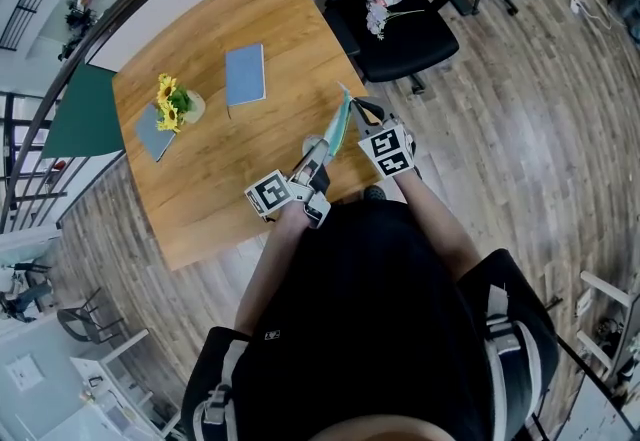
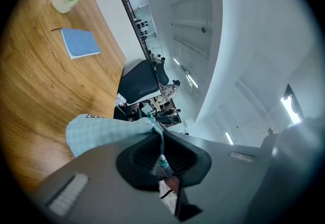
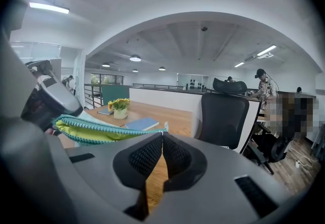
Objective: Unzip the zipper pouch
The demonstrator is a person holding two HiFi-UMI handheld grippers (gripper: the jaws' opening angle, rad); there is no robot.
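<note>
1. Pouch [image 1: 336, 127] hangs in the air just above the near right edge of the table [image 1: 230, 179], stretched between the two grippers and clear of the tabletop
2. Left gripper [image 2: 158, 134] has its jaws pressed together on one end of the pouch; the teal zip tape runs down between the pads, and the pale checked cloth bulges out on the table side
3. Right gripper [image 3: 162, 135] is closed tight too, and its tips appear to nip the small pale zip pull [image 3: 163, 127] at the pouch's other end, just off the table's right edge
4. Green lining shows between the two rows of teal teeth, so I judge the zip to be open along most of the length in sight
5. Handling: the pouch looks like thin, soft, light cloth that will sag and fold unless kept taut, so one end wants anchoring while the pull is drawn. The best holds are the seam at the zip's end and the pull itself, which is small and could slip from the pads
6. Writing: a small dark print sits near the edge of the checked cloth, too small to read; no brand shows anywhere
7. On the table's middle lies a blue notebook [image 1: 245, 74]; toward its far left corner stand yellow flowers [image 1: 172, 101] in a small vase; a black chair [image 1: 395, 24] stands off its far right corner
</note>
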